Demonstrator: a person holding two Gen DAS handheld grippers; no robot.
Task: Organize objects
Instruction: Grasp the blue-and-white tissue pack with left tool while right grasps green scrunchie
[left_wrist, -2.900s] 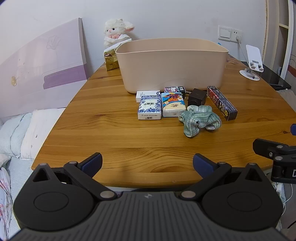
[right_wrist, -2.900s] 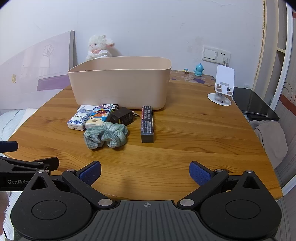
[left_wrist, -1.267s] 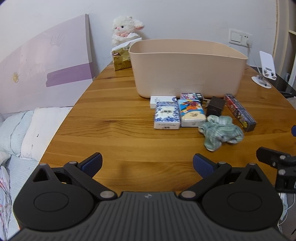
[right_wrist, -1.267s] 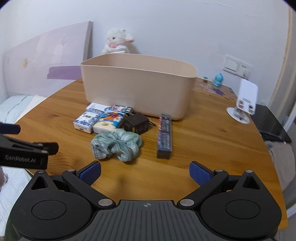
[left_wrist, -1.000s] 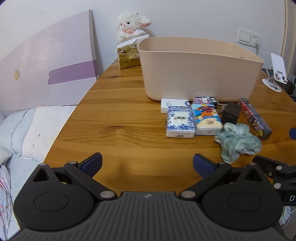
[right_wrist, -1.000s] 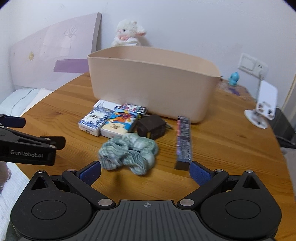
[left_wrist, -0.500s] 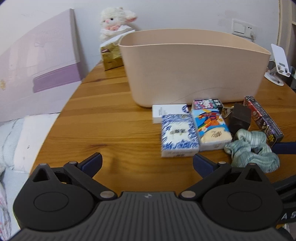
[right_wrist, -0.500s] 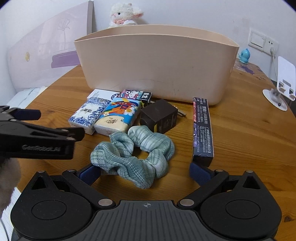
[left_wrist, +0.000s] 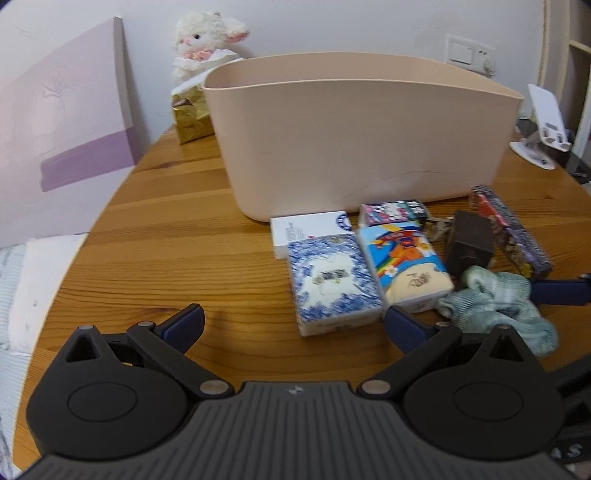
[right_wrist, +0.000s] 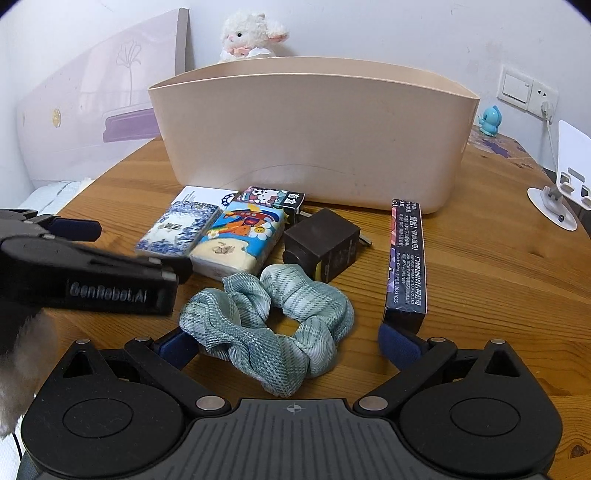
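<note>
A crumpled green plaid scrunchie (right_wrist: 269, 325) is lying on the worktop (right_wrist: 480, 295) between the right tool's (right_wrist: 288, 345) spread fingers, ungrasped; the left tool (left_wrist: 293, 321) is gaping too, holding nothing.

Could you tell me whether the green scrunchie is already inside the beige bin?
No, the green scrunchie lies on the table before the beige bin.

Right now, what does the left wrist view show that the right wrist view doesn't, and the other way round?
Only the left wrist view shows the gold foil-wrapped box beside the plush lamb. Only the right wrist view shows the small blue bird figurine near the wall socket. Both show the beige plastic tub, the blue-and-white tissue pack, the green checked scrunchie, and both grippers open: left gripper, right gripper.
</note>
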